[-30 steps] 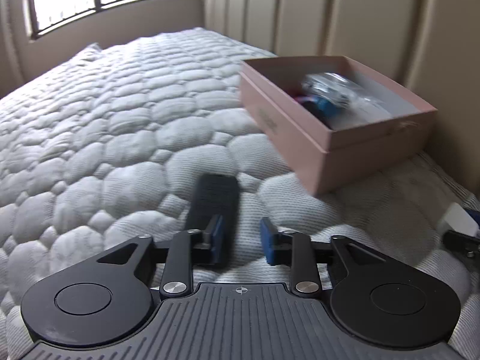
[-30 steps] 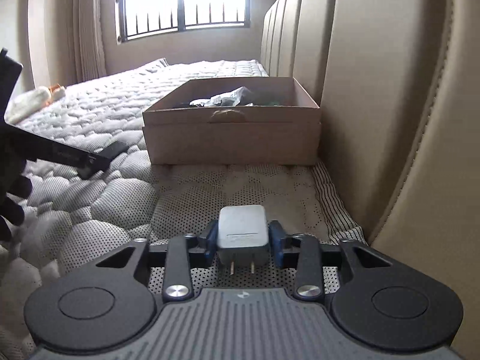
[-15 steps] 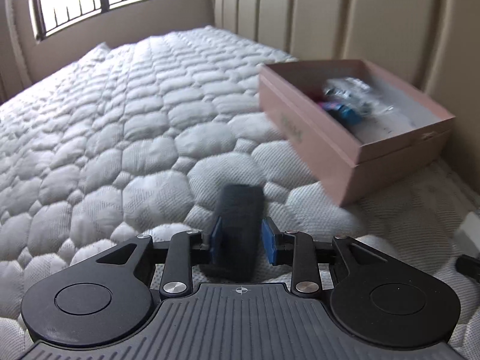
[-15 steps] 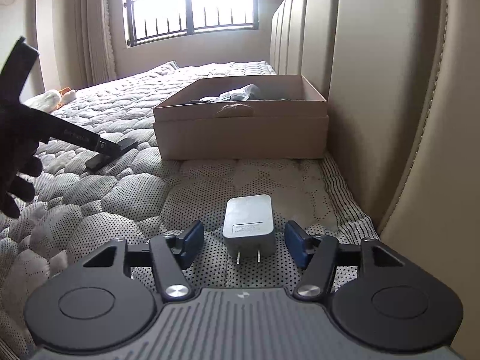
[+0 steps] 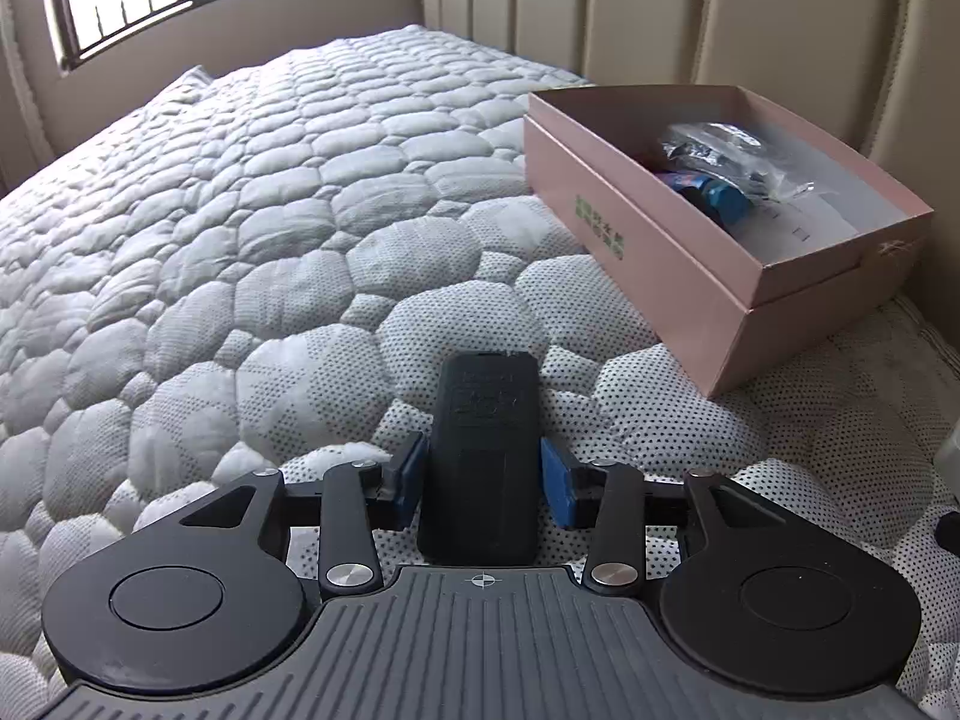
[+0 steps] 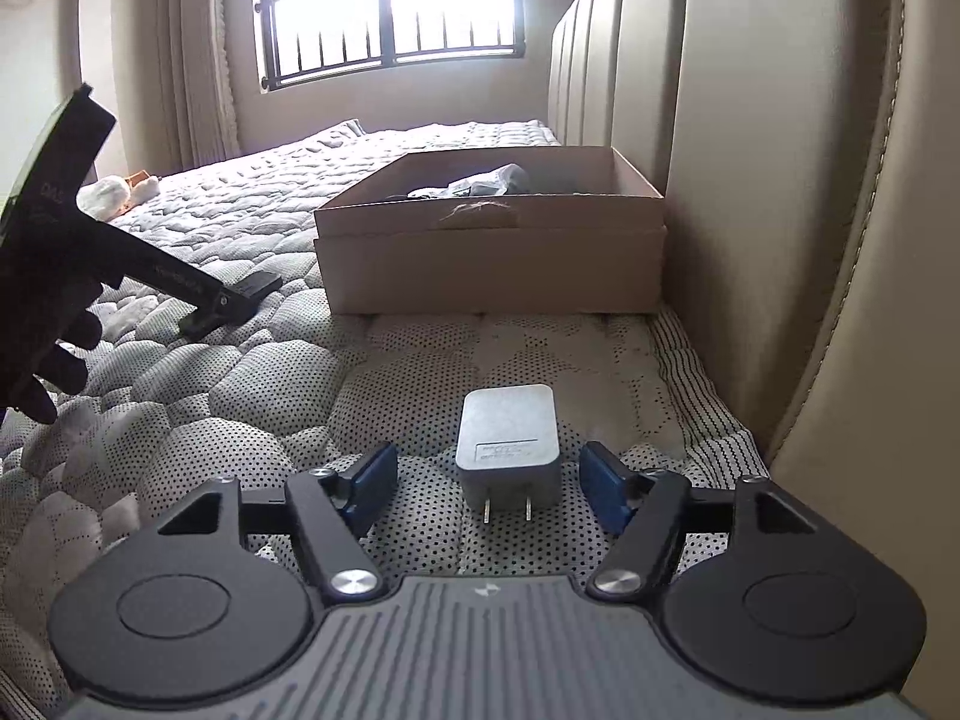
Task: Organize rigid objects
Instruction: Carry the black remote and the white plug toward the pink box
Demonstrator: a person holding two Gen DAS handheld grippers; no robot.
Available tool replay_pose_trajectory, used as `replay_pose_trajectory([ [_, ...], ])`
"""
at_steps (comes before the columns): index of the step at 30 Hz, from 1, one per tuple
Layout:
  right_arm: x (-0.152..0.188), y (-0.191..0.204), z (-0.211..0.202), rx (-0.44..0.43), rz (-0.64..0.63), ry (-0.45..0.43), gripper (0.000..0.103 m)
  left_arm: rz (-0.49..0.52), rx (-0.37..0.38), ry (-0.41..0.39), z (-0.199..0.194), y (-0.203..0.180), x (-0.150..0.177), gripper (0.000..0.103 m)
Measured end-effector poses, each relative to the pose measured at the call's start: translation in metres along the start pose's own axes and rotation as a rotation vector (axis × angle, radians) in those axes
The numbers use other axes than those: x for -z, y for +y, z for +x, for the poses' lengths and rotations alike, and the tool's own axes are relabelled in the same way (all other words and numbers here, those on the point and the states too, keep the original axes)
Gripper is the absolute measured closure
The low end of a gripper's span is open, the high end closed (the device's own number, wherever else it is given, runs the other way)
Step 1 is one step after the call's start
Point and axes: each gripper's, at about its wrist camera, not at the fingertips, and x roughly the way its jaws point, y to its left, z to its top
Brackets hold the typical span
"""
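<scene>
A black flat rectangular device (image 5: 483, 420) lies on the quilted mattress between the blue pads of my left gripper (image 5: 483, 474). Its jaws are opening, and a thin gap shows at each pad. A grey plug-in charger (image 6: 509, 438) rests on the mattress, prongs towards the camera, between the wide-apart pads of my right gripper (image 6: 489, 483), whose jaws are also opening and touch nothing. The right wrist view shows the left gripper (image 6: 222, 300) at the left, over the black device (image 6: 259, 284).
An open pink cardboard box (image 5: 690, 276) holding bagged items and a blue object stands against the padded headboard (image 6: 750, 180). It appears just beyond the charger as the box (image 6: 492, 264). A gloved hand (image 6: 42, 324) is at the left. A soft toy (image 6: 114, 195) lies far back.
My left gripper slid over the black device, pinched it, then spread its jaws. My right gripper let go of the charger, which now lies on the mattress, and its jaws widened.
</scene>
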Motion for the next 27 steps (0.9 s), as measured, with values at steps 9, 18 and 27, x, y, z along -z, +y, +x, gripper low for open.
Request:
replay_pose_trajectory([
  [9, 0.000, 0.000, 0.000, -0.002, 0.003, -0.001, 0.034, 0.002, 0.023, -0.014, 0.003, 0.003, 0.001, 0.059],
  [18, -0.008, 0.001, -0.010, 0.022, -0.012, 0.010, 0.070, -0.013, 0.088, -0.045, -0.020, 0.000, 0.014, 0.060],
  [27, -0.013, 0.010, -0.046, 0.055, -0.079, 0.012, 0.071, 0.047, 0.216, -0.063, -0.081, -0.036, 0.043, 0.060],
])
